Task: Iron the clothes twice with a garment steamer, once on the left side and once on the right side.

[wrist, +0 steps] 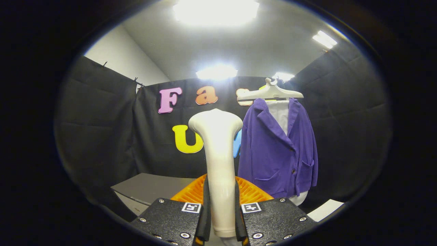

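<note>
The black cloth wall [102, 136] stands all around the booth, and above it the ceiling has bright lamps [215, 10]. On the wall, beyond the fingers and to their right, a purple jacket [278, 150] hangs from a pale hanger [269, 93]. It hangs straight, with the front toward us. A white garment [280, 112] shows inside the open collar, and its hem shows a little under the jacket. Lower, to the left of the fingers, there is a grey table [150, 186].

The gripper [221, 218] holds the garment steamer [217, 160] by its handle. Both fingers press on the white handle from the two sides, so the handle is pinched between them. The steamer stands upright, and its wide head is on top, left of the jacket. I cannot tell if the head touches the cloth.
</note>
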`<state>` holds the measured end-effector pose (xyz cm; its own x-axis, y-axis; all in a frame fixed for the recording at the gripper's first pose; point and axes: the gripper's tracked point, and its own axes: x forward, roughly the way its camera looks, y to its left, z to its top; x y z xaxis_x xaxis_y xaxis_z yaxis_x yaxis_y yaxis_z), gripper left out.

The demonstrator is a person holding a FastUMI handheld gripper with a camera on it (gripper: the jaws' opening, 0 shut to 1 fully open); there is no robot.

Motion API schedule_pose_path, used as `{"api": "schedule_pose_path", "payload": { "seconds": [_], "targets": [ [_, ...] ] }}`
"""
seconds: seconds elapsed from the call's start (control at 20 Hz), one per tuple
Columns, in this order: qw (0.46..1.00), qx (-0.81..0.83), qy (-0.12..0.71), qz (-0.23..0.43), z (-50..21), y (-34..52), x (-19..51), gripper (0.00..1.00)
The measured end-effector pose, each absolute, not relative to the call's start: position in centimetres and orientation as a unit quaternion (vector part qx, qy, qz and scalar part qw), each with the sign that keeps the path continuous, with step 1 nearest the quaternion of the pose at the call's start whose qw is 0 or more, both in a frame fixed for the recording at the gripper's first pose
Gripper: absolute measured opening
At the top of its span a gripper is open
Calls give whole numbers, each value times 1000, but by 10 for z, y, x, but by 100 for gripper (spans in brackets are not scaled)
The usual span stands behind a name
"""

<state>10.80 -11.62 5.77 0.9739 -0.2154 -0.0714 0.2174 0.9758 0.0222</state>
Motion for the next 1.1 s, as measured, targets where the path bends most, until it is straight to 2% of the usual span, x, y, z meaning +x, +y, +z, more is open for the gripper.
{"api": "schedule_pose_path", "payload": {
  "seconds": [0.5, 1.1],
  "targets": [
    [986, 13, -5, -164, 95, -182, 166, 28],
    [977, 9, -16, -211, 101, -254, 222, 28]
  ]
}}
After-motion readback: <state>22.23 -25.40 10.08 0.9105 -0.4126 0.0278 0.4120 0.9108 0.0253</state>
